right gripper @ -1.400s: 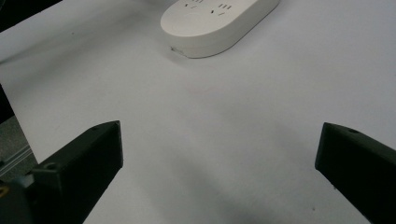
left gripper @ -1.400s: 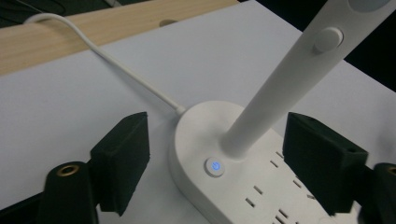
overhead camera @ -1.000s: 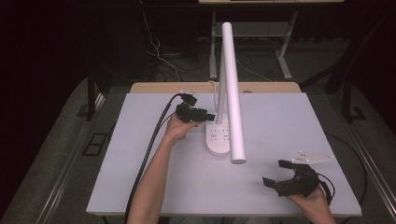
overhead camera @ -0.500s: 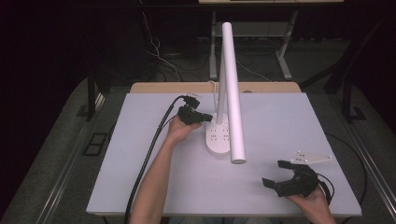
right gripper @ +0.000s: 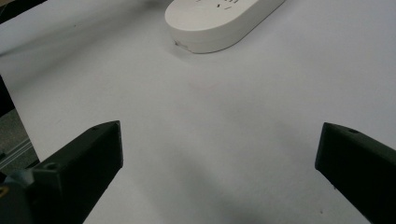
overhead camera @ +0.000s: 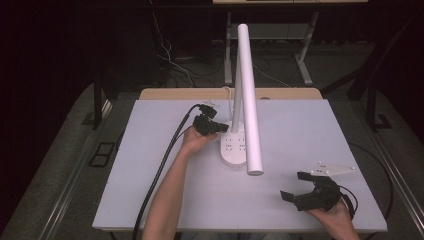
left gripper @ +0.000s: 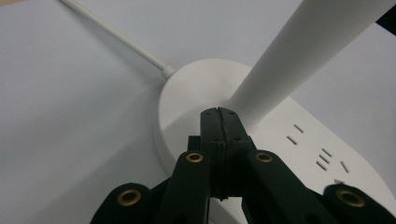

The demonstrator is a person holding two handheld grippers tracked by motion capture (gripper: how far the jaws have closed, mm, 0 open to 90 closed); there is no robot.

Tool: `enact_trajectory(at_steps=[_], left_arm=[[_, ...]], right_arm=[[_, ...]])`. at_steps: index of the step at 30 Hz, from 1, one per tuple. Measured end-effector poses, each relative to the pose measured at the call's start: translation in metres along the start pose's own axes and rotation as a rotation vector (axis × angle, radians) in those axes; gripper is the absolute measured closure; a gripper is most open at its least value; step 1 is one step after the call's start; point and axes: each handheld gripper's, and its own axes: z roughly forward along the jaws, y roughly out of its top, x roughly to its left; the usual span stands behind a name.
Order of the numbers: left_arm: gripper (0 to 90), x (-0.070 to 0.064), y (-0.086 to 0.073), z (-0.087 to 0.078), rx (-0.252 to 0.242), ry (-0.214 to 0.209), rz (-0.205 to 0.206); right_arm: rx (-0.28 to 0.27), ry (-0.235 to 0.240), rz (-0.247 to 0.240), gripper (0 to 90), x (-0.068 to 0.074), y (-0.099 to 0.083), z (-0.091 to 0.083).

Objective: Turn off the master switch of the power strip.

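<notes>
Nothing has visibly shifted in 1 second: the left gripper (overhead camera: 216,126) stays at the lamp base (overhead camera: 235,150), its 2 jaws pressed together, tips over the round end beside the white stem (left gripper: 299,51). Near the table's (overhead camera: 150,165) front right corner, the right gripper (overhead camera: 294,187) rests with jaws wide apart, well clear of the base

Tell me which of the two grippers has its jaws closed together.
The left gripper, at the round end of the white lamp base: its jaws are pressed together with nothing between them. The right gripper, near the table's front edge, has jaws wide apart.
</notes>
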Motion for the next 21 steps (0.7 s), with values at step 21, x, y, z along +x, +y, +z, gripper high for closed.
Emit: enact_trajectory(at_steps=[21], left_arm=[[90.0, 0.0, -0.003, 0.011, -0.054, -0.027, -0.154]], right_arm=[[-0.001, -0.002, -0.006, 0.4, 0.003, -0.001, -0.001]])
